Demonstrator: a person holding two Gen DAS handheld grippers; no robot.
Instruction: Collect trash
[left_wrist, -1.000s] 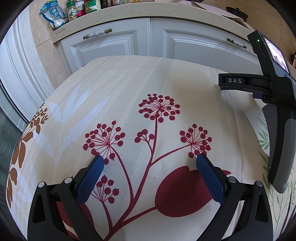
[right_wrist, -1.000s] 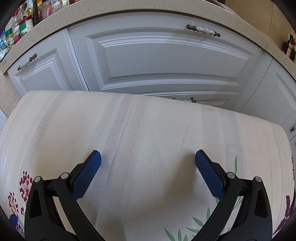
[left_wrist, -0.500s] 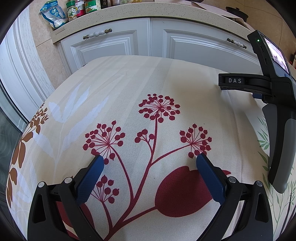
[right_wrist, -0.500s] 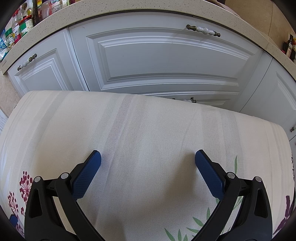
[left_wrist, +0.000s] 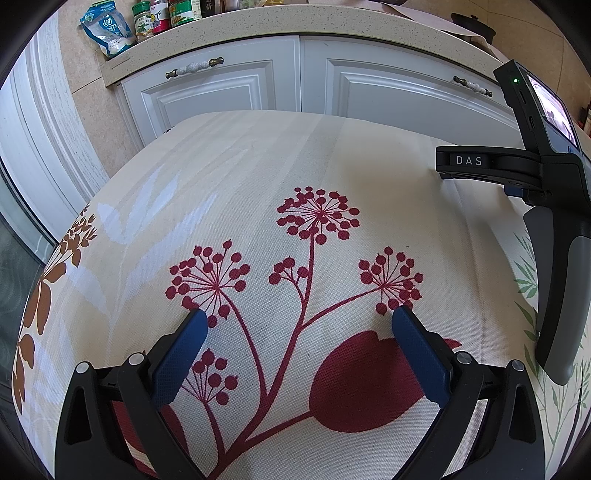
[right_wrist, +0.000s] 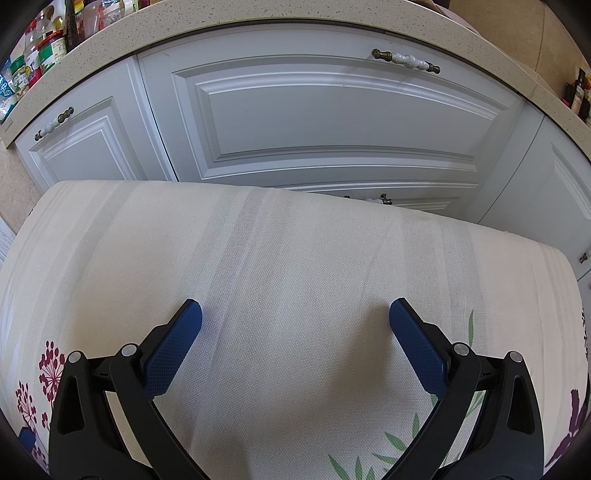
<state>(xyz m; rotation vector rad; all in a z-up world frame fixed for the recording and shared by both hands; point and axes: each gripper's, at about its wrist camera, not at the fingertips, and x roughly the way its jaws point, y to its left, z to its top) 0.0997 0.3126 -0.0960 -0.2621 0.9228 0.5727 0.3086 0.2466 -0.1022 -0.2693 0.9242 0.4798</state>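
Both tools (left_wrist: 295, 325) (right_wrist: 295, 314) gape wide over the tablecloth (left_wrist: 332, 155).

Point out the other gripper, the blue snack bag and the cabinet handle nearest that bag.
Right gripper (left_wrist: 476, 161), left wrist view: on its black bar lettered DAS.
Blue snack bag (left_wrist: 107, 31), left wrist view: middle of the bag, on the counter.
Cabinet handle (left_wrist: 194, 68), left wrist view: its pale middle section.

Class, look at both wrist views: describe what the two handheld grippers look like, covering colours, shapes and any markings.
Each gripper, left and right, has two blue, textured flat fingers on black angular linkages with silver pivot pins. The left view shows the right gripper from the side: black body marked "DAS", grey handle, green light and a small screen. No hands, sleeves or cables show.
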